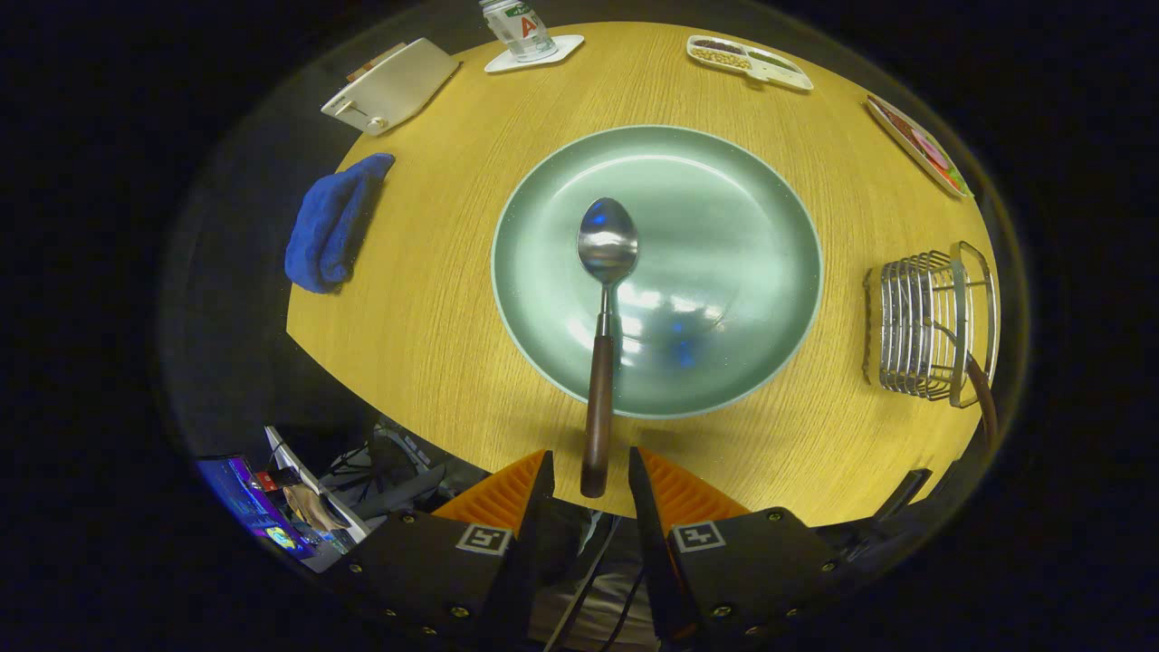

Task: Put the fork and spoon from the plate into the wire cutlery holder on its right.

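On the plate (724, 181) mid-table, spoon (608, 244) is lying, handle overhanging near rim | hand-held gripper (587, 475) is hovering open around handle tip | fork seemingly resting in wire cutlery holder (924, 326) near right edge | spoon left

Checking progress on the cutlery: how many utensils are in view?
2: a spoon on the plate, handle between the open claw fingers; another utensil's brown handle sticks out of the wire holder.
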